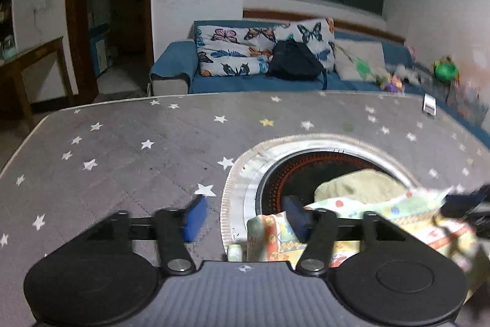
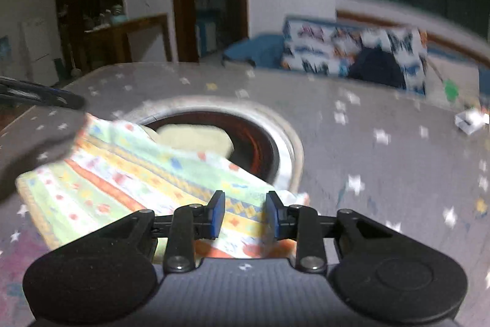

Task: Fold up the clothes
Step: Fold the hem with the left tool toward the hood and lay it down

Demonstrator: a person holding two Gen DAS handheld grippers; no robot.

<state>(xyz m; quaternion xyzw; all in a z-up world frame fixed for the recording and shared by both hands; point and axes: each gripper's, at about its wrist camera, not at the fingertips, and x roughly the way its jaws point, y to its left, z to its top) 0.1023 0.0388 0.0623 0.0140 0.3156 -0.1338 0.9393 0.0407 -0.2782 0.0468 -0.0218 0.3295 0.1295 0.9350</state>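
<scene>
We hold both grippers open-jawed over the patterned cloth (image 2: 128, 173), which lies beside the table's round recess (image 1: 306, 161): left gripper (image 1: 245, 215) wide, right gripper (image 2: 245, 213) narrower, straddling its near edge, apparently preparing a fold.

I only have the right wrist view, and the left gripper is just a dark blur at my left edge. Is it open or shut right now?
Observer: Open. The left gripper has its jaws spread wide and is clamped on nothing.
Operator: Where is the patterned cloth relative to it?
Observer: The bunched end of the patterned cloth lies between its fingers, close to the right-hand one. The left-hand one is over the star-print table cover.
</scene>
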